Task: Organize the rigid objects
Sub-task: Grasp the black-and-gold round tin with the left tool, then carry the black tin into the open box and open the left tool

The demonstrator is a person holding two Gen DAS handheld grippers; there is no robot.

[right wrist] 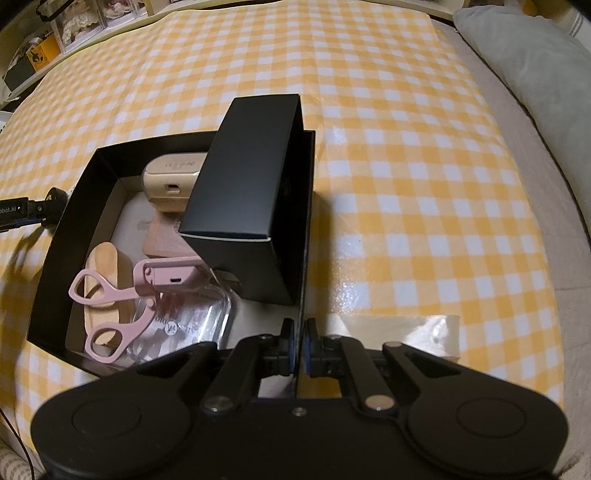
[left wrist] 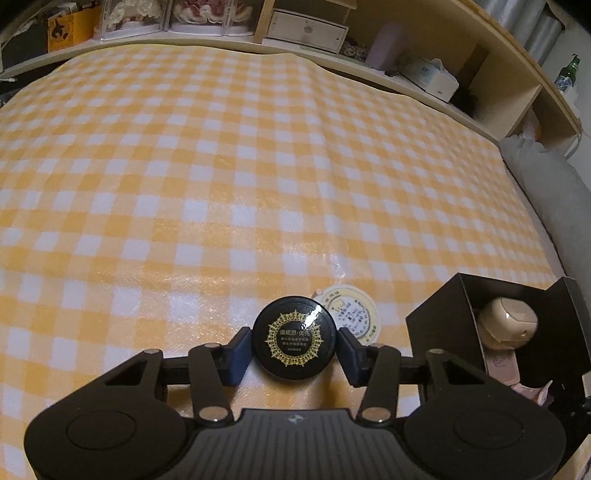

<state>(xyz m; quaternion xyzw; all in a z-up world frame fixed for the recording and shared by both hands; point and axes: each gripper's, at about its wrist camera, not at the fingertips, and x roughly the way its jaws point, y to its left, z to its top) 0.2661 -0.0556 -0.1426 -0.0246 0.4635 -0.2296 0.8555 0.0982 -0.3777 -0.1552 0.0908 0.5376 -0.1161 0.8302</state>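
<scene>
My left gripper (left wrist: 294,347) is shut on a round black jar with a gold-printed lid (left wrist: 294,338), held just above the yellow checked cloth. A round cream label disc (left wrist: 354,314) lies on the cloth right behind the jar. My right gripper (right wrist: 299,345) is shut on the right wall of the open black box (right wrist: 307,236). The box holds a tall black carton (right wrist: 251,195), a beige case (right wrist: 171,181), pink scissors-like tool (right wrist: 122,295), a clear glass dish (right wrist: 192,321) and a wooden piece (right wrist: 103,266). In the left wrist view the box (left wrist: 436,325) stands at right with the beige case (left wrist: 506,325) inside.
The yellow checked cloth (left wrist: 221,166) covers the bed surface. A wooden shelf with boxes and jars (left wrist: 306,29) runs along the far edge. A grey pillow (right wrist: 535,74) lies at the far right. A strip of clear tape (right wrist: 406,328) lies by the right gripper.
</scene>
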